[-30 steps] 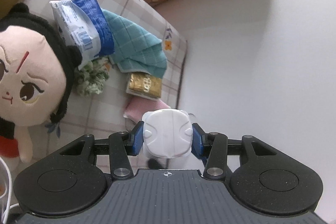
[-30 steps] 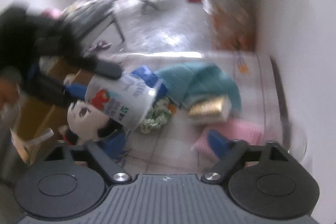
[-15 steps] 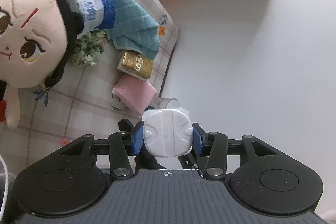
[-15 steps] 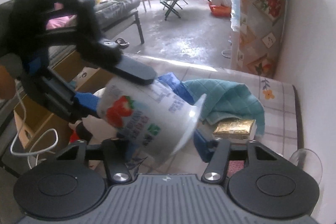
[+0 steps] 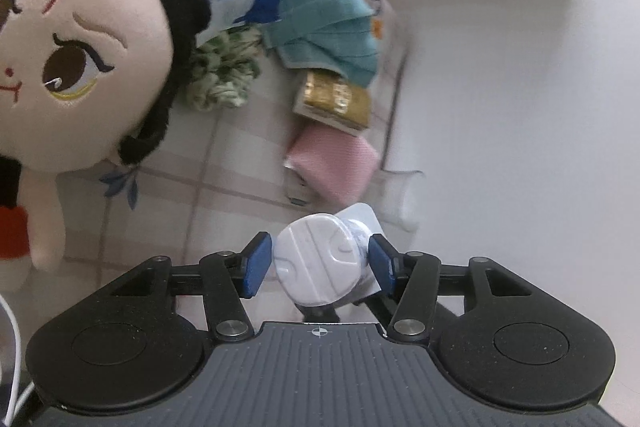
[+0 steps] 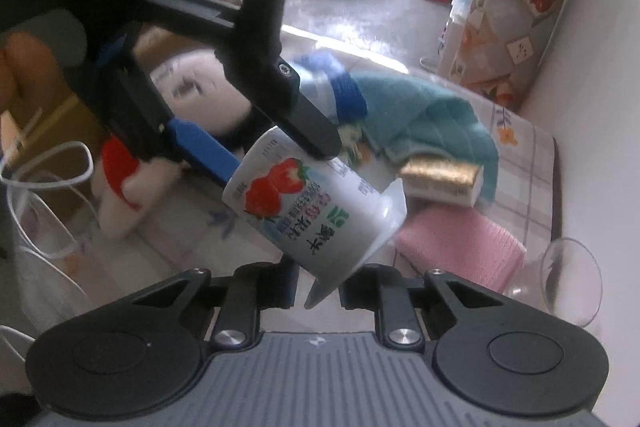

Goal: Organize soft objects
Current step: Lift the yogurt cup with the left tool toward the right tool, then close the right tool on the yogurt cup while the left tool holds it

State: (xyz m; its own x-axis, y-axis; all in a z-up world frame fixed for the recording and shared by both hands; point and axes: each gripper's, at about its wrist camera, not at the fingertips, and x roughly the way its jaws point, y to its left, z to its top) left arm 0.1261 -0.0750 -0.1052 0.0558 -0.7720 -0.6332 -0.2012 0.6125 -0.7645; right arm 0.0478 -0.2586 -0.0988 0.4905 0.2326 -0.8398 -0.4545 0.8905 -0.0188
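In the left wrist view, the left hand-held gripper (image 5: 318, 263) sat low at center with the white base of a yogurt cup (image 5: 320, 269) between its blue pads. Its jaws were opening; a gap showed on the left side, so the grip looked loosened rather than firm. Above it on the checked worktop (image 5: 224, 195) lay a plush doll (image 5: 72, 59) at upper left, a teal cloth (image 5: 320, 23), a green knit bundle (image 5: 222, 75), a gold pack (image 5: 336, 97) and a pink pad (image 5: 334, 163).

In the right wrist view, the same cup (image 6: 316, 215) filled the center, its long axis tilted from upper left to lower right, base toward the left hand-held gripper (image 6: 272, 151) and rim flange pointing at the camera. The right hand-held gripper (image 6: 316, 293) was closing, its 2 pads nearly together around the flange; I could not tell whether they pressed it.

This looked like a handover of the cup from left to right. The next move would call for a secure pinch on the flange before the left lets go fully.
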